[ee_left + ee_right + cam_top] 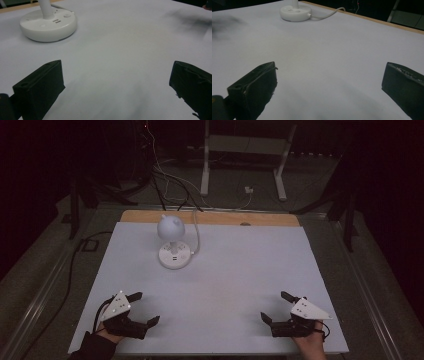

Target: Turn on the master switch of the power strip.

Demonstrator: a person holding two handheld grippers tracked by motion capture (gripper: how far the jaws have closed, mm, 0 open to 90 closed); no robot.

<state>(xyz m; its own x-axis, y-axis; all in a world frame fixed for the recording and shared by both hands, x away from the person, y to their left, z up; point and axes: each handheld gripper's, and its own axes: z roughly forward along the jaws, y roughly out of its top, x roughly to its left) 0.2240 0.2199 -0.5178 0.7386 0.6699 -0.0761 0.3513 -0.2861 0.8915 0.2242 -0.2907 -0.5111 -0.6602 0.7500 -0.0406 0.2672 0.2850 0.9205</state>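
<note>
A small white desk lamp (171,228) with a round head stands on its round base (173,255) at the back left of the white table sheet (230,270). Its base (47,23) has buttons and two ports, and a white cable (196,232) runs off the far edge. My left gripper (144,310) rests open near the front left corner, nothing between its jaws. My right gripper (278,307) rests open near the front right, also holding nothing. The lamp base (295,11) sits far ahead in the right gripper view.
A bare wooden strip (210,217) of the table (270,219) shows along the far edge. Beyond it are a white metal stand (245,150), loose cables (165,180) on the floor and dark surroundings.
</note>
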